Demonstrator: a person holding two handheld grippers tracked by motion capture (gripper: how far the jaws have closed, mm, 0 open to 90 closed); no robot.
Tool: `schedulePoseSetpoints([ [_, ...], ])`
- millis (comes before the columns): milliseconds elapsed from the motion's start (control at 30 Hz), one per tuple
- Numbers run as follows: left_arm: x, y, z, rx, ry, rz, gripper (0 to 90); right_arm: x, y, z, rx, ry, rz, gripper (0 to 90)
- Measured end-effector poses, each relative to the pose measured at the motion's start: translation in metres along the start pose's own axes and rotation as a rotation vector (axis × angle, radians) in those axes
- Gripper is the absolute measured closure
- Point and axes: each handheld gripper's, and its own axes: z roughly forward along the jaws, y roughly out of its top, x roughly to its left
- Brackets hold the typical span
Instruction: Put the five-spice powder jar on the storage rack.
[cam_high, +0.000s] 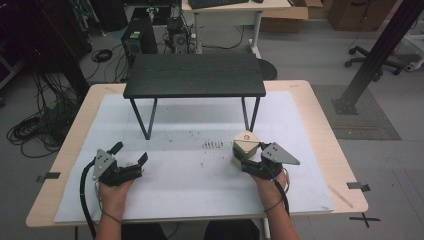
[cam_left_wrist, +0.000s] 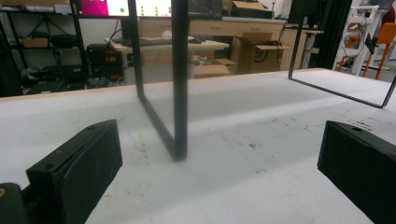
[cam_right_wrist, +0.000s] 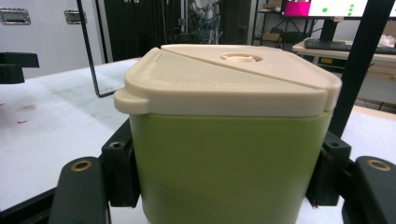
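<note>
Green container (cam_right_wrist: 229, 168), cream lid (cam_right_wrist: 224, 79) unlabelled, clamped in right claw (cam_high: 245, 159)

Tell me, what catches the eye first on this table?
The right tongs are clamped on a green container with a cream lid, at the right of the white mat. A small black stand rises at the mat's far side, and the left tongs rest open, holding nothing.
</note>
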Motion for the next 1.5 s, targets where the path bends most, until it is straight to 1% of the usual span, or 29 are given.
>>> schedulePoseSetpoints([
  [233,0.0,0.0,0.0,0.001,-0.001,0.0,0.2,0.001,0.01,-0.003,-0.006,0.002,-0.014,29.9],
  [867,0.0,0.0,0.0,0.001,-0.001,-0.002,0.2,-0.002,0.042,-0.011,-0.018,0.003,-0.027,29.9],
  [1000,0.0,0.0,0.0,0.001,-0.001,-0.005,0.2,-0.004,0.049,-0.013,-0.027,-0.004,-0.023,29.9],
  [1067,0.0,0.0,0.0,0.001,-0.001,-0.005,0.2,-0.005,0.053,-0.014,-0.033,0.001,-0.021,29.9],
  [1500,0.001,0.0,0.0,-0.005,-0.003,-0.01,0.2,-0.006,0.077,-0.015,-0.059,0.002,-0.029,29.9],
])
